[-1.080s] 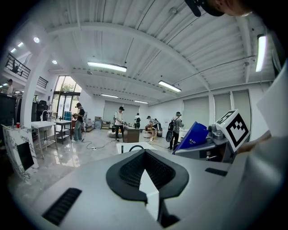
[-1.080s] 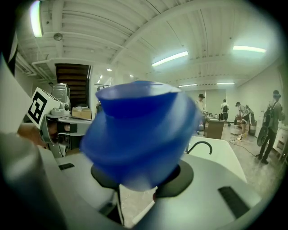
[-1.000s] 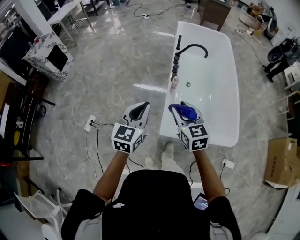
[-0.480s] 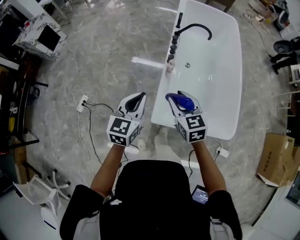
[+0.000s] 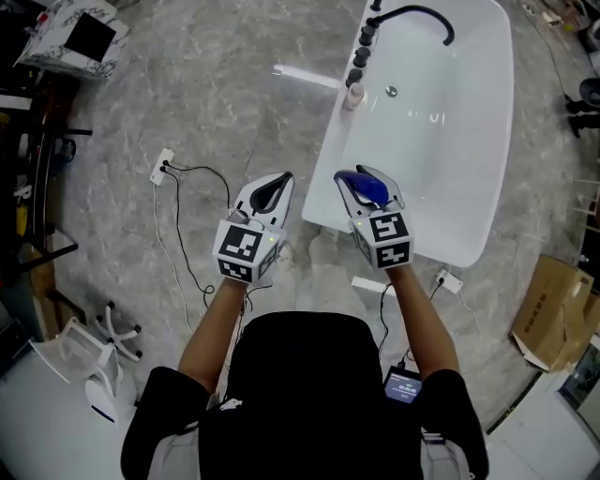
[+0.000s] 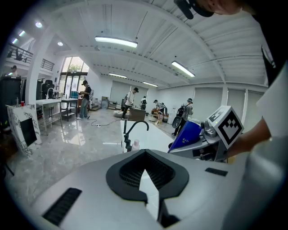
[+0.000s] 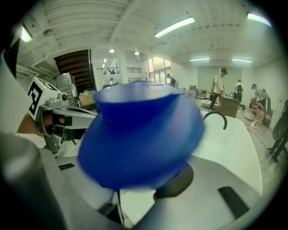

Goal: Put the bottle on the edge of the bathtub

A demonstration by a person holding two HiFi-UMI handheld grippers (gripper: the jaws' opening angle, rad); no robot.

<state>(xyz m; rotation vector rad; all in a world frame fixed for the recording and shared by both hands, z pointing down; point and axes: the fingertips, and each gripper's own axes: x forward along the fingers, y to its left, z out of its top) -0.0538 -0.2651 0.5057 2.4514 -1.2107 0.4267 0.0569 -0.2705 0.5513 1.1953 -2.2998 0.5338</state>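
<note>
A blue bottle [image 5: 369, 189] sits between the jaws of my right gripper [image 5: 362, 181], which is shut on it. It hangs over the near end of the white bathtub [image 5: 330, 199], above the rim. In the right gripper view the blue bottle [image 7: 139, 134] fills the middle, blurred, with the bathtub [image 7: 229, 143] beyond it. My left gripper [image 5: 273, 188] is shut and empty, held over the grey floor just left of the tub. The left gripper view shows its closed jaws [image 6: 146, 179], the blue bottle [image 6: 186, 134] to the right and the bathtub [image 6: 144, 143] ahead.
A black curved faucet [image 5: 414, 13] and a row of black knobs stand on the tub's left edge. A small pale bottle [image 5: 352, 95] stands on that edge too. A power strip [image 5: 161, 166] with cables lies on the floor to the left. A cardboard box [image 5: 553, 309] lies at the right.
The view has advanced toward the tub: the bathtub has slid up the frame and both grippers now sit at its near end. The blue bottle stays held; the left gripper stays shut.
</note>
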